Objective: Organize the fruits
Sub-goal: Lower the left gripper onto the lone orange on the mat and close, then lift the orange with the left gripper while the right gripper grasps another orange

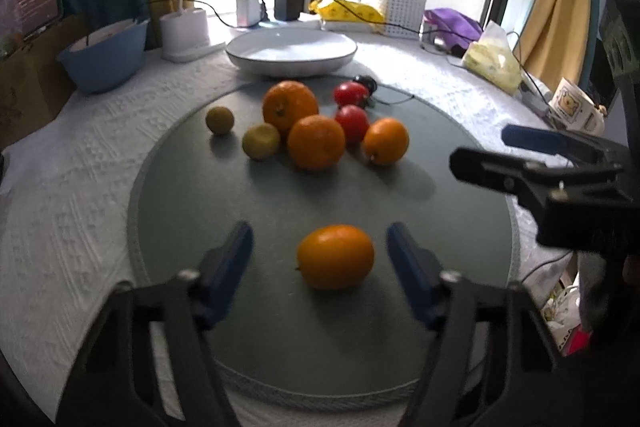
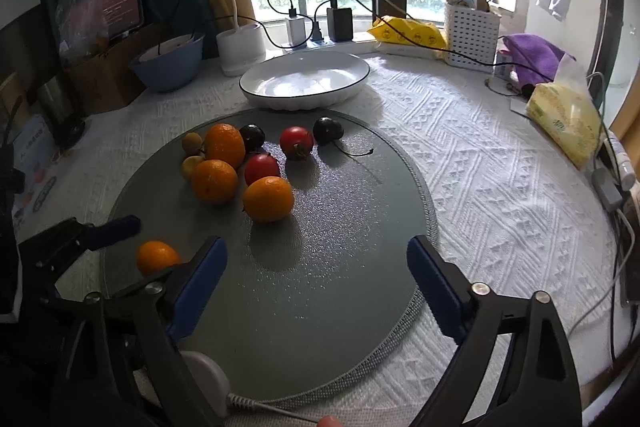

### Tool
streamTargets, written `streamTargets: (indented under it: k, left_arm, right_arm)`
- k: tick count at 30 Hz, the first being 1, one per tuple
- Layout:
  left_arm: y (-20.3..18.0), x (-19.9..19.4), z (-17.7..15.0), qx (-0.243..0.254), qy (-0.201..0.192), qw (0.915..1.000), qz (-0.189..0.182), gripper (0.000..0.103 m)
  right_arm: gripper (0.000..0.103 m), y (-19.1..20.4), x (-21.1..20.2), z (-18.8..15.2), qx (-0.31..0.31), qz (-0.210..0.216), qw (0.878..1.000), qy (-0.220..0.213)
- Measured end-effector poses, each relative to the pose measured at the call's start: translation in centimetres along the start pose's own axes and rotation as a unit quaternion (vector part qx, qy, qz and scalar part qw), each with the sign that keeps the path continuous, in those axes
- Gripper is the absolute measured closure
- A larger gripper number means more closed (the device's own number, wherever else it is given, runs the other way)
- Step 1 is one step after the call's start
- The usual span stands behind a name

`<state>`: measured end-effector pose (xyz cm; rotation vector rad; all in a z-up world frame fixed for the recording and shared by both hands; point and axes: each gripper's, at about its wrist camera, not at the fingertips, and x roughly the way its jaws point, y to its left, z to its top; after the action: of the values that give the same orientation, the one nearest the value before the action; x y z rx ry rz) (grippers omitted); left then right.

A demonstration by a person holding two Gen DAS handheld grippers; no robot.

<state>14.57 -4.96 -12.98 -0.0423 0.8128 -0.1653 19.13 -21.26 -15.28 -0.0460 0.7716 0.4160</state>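
A lone orange [image 1: 335,257] lies on the round grey-green mat [image 1: 200,187], between the blue pads of my left gripper [image 1: 318,231]. A gap shows on each side of it, so that gripper is open. Further back lies a cluster of oranges [image 1: 316,142], red tomatoes [image 1: 352,123] and small yellow-green fruits [image 1: 261,141]. A white plate [image 1: 292,51] stands empty behind the mat. My right gripper [image 2: 316,247] is open over bare mat, with the nearest orange [image 2: 268,199] ahead of it. Two dark plums [image 2: 328,131] lie at the back of the cluster.
A blue bowl [image 2: 168,63] and a white lamp base [image 2: 240,47] stand at the back left. Chargers with cables [image 2: 340,23], a yellow packet, a white basket [image 2: 472,35], a purple cloth and a tissue pack [image 2: 564,119] line the back and right. A white textured cloth covers the table.
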Motion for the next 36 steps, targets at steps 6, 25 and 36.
streamTargets:
  k: [6,25,36]
  left_arm:
    - [0.0,0.3,0.0,0.006,0.008,0.9998,-0.016,0.064]
    - [5.5,0.2,3.2,-0.041,-0.028,0.9987,-0.009,0.064]
    - [6.1,0.2,3.4,-0.045,-0.033,0.9984,-0.01,0.064]
  right_arm:
    - [0.018,0.1,0.7,0.6,-0.004,0.004,1.0,0.005]
    - [0.033,2.7,5.8,2.8,-0.024,0.032,0.998,0.054]
    - [0.061,3.1,7.1,2.9,-0.032,0.018,0.997,0.062]
